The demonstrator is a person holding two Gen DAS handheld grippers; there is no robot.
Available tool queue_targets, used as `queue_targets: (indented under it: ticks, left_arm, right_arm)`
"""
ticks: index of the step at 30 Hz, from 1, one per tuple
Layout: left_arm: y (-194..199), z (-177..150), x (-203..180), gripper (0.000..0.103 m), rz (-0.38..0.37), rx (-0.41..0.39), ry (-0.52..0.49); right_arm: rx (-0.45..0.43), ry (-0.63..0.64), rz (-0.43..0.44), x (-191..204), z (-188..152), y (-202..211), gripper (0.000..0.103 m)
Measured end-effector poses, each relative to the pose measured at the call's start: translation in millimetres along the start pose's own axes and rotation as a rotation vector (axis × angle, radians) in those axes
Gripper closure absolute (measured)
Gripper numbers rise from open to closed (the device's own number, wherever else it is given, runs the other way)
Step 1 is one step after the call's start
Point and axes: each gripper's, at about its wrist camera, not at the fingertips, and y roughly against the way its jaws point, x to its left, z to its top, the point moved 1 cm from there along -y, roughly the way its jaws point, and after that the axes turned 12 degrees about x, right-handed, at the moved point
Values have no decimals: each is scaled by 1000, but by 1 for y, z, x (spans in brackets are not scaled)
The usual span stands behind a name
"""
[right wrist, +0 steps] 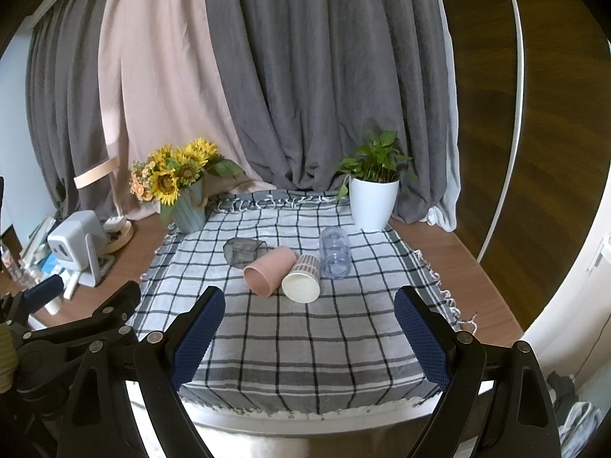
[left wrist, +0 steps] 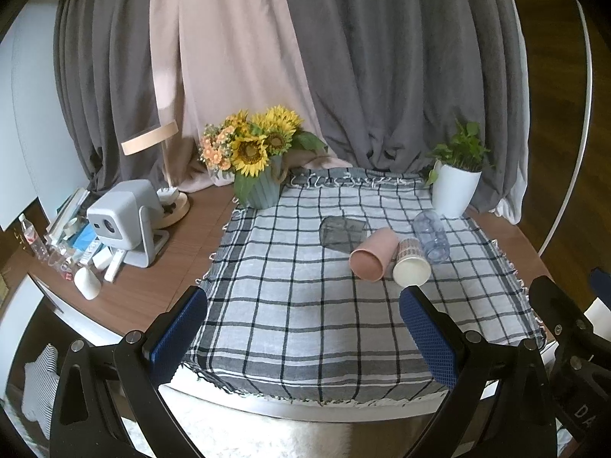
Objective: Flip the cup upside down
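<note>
Several cups lie on their sides on a checked cloth (left wrist: 305, 305): a smoky grey glass (left wrist: 341, 231), a pink cup (left wrist: 372, 253), a paper cup (left wrist: 411, 263) with its white mouth toward me, and a clear bluish cup (left wrist: 431, 236). They also show in the right wrist view: grey glass (right wrist: 244, 250), pink cup (right wrist: 269, 270), paper cup (right wrist: 302, 278), clear cup (right wrist: 334, 253). My left gripper (left wrist: 303, 301) is open and empty, near the table's front edge. My right gripper (right wrist: 309, 301) is open and empty, just short of the paper cup.
A sunflower vase (left wrist: 259, 187) stands at the cloth's back left and a white plant pot (left wrist: 454, 191) at the back right. A grey projector (left wrist: 122, 221), a lamp and clutter fill the table's left side. Curtains hang behind.
</note>
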Motion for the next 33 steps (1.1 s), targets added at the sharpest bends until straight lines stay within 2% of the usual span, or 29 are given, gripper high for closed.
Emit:
queue_targets:
  ticks: [7, 15, 16, 17, 20, 21, 27, 33]
  left_arm:
    - [-27, 4, 8, 0, 17, 67, 39]
    - [-80, 21, 13, 0, 62, 155, 121]
    - [-86, 24, 14, 0, 178, 110, 353]
    - [-93, 28, 17, 0, 189, 114, 375]
    - [-115, 41, 26, 0, 222, 146, 449]
    - [-123, 45, 30, 0, 251, 144, 516]
    - [-172, 65, 53, 0, 289, 218, 673]
    - [-223, 75, 71, 0, 346, 323, 778]
  right_arm:
    - [56, 23, 20, 12, 2, -25, 10]
    - [119, 109, 73, 27, 30, -83, 10]
    - [122, 123, 81, 29, 35, -91, 10]
    - [47, 157, 39, 34, 38, -103, 10]
    - [60, 216, 85, 40, 60, -131, 10]
    - [72, 241, 97, 43, 69, -142, 10]
    - [193, 377, 153, 63, 114, -215, 10]
    - [309, 530, 180, 88, 142, -286, 10]
